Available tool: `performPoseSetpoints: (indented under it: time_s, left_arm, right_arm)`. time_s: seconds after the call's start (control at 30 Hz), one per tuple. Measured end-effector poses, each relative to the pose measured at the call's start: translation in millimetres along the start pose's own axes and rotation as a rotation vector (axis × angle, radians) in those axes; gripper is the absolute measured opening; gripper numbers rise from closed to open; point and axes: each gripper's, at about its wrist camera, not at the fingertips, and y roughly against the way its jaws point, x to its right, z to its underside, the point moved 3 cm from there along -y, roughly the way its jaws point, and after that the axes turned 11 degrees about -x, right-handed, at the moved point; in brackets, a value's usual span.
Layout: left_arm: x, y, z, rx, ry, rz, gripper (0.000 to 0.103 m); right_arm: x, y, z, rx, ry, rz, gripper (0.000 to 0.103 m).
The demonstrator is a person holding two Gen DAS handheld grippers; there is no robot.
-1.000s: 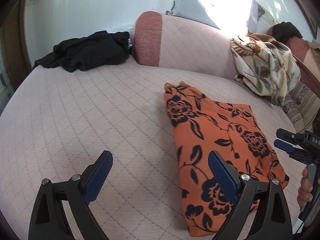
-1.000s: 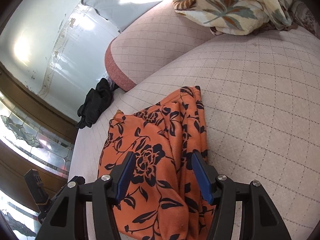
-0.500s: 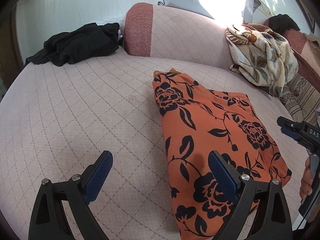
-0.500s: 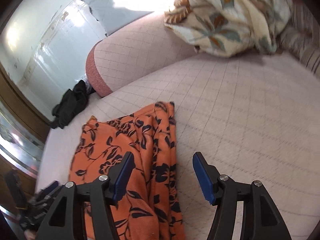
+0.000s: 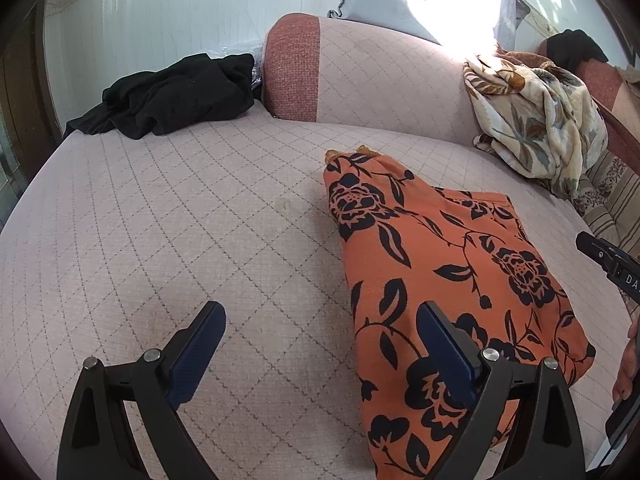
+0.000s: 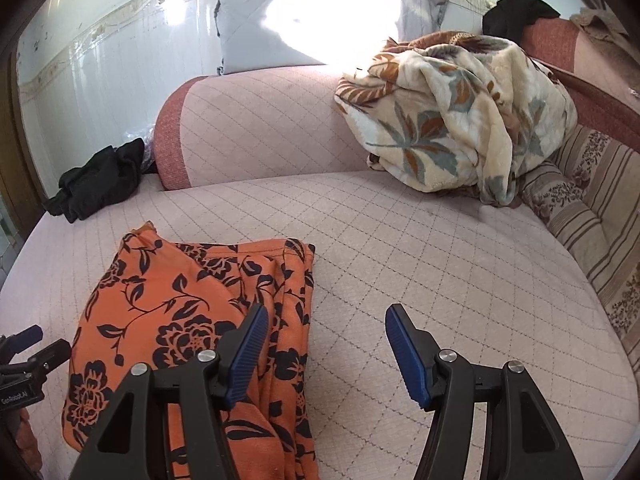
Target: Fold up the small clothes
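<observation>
An orange garment with a black flower print [image 5: 440,280] lies folded flat on the pink quilted seat [image 5: 200,220]. It also shows in the right wrist view [image 6: 180,320]. My left gripper [image 5: 320,340] is open and empty, above the seat at the garment's left edge. My right gripper [image 6: 324,340] is open and empty, over the garment's right edge and the bare seat beside it. The right gripper shows at the right edge of the left wrist view [image 5: 608,256]; the left gripper shows at the left edge of the right wrist view [image 6: 24,356].
A black garment [image 5: 172,92] lies heaped at the seat's far left. A cream leaf-print blanket [image 6: 460,120] is piled at the back right, by striped cushions [image 6: 592,216]. A pink bolster [image 5: 360,72] runs along the back.
Both grippers have pulled back from the garment and turned to face the seat more levelly. The right gripper has swung right, off the cloth. The garment has stayed in place.
</observation>
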Motion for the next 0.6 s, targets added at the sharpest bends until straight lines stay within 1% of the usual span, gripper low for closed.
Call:
performPoseSetpoints:
  time_s: [0.1,0.23,0.37,0.6]
  left_arm:
    - [-3.9,1.4,-0.6,0.004,0.011,-0.004,0.096]
    - [-6.7,3.3,-0.5,0.009,0.016,-0.014,0.096]
    - [-8.6,5.1,-0.1,0.014,0.014,-0.024,0.096]
    - [-9.8,7.9,0.1,0.019,0.017,-0.027,0.096]
  right_arm:
    - [-11.1,4.6,1.2,0.020,0.034,-0.013,0.064]
    - [-30.8,15.2,2.0,0.057,0.083,-0.061,0.064]
    - [-51.8,26.3,3.9,0.097,0.135,-0.058,0.064]
    - [-73.1,35.0,7.2,0.125,0.198,-0.043,0.065]
